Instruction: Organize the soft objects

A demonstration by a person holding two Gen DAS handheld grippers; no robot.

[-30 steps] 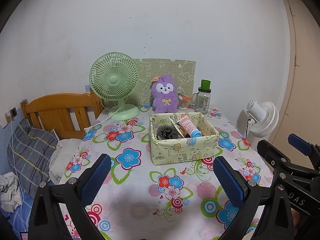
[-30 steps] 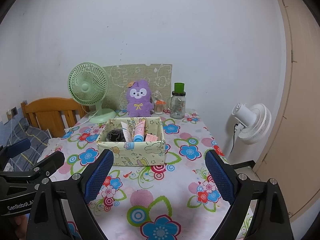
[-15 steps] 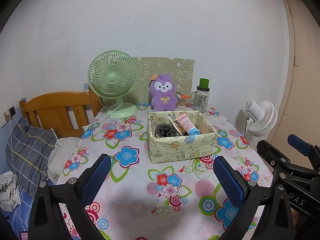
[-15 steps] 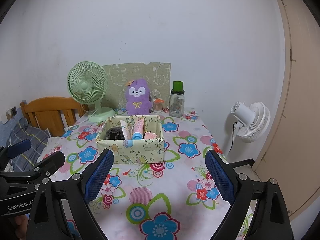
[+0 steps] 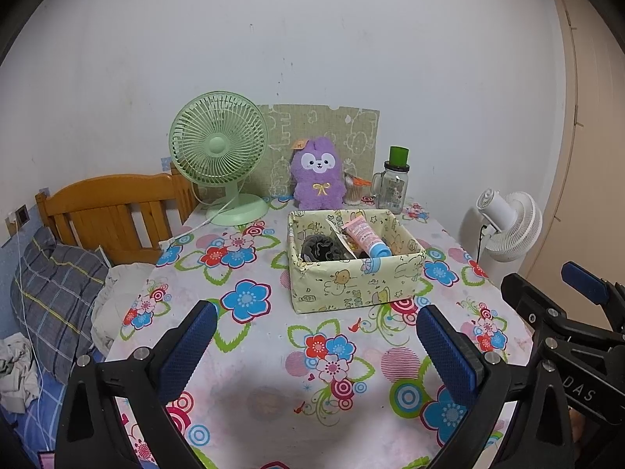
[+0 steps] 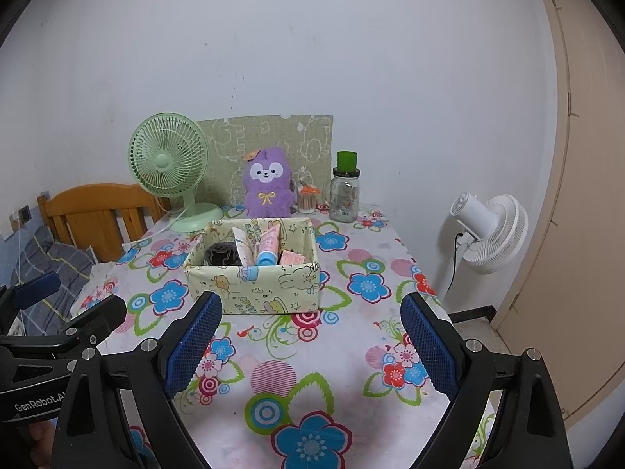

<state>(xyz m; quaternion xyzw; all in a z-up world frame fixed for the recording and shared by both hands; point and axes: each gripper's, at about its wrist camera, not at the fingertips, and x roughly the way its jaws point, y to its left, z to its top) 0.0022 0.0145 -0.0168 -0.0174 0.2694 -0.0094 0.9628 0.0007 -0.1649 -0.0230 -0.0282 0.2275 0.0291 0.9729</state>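
Note:
A purple plush toy [image 5: 317, 179] [image 6: 267, 183] sits upright at the back of the floral table, against a green board. In front of it stands a pale yellow fabric box [image 5: 353, 285] [image 6: 254, 285] holding a dark scrunchie [image 5: 321, 248] [image 6: 223, 254], a pink tube with a blue cap [image 5: 365, 236] [image 6: 269, 244] and other small items. My left gripper [image 5: 316, 348] hovers open over the near part of the table, well short of the box. My right gripper [image 6: 310, 338] is open too, just in front of the box, with nothing between its fingers.
A green desk fan [image 5: 220, 156] stands back left with its cord trailing off the table. A glass jar with a green lid [image 5: 392, 185] and a small cup of swabs [image 5: 353, 191] stand back right. A wooden bed headboard [image 5: 109, 211] and pillow lie left; a white floor fan [image 5: 508, 226] stands right.
Both grippers have drawn back and risen slightly, so the box and plush toy appear a little farther away. Nothing on the table has moved.

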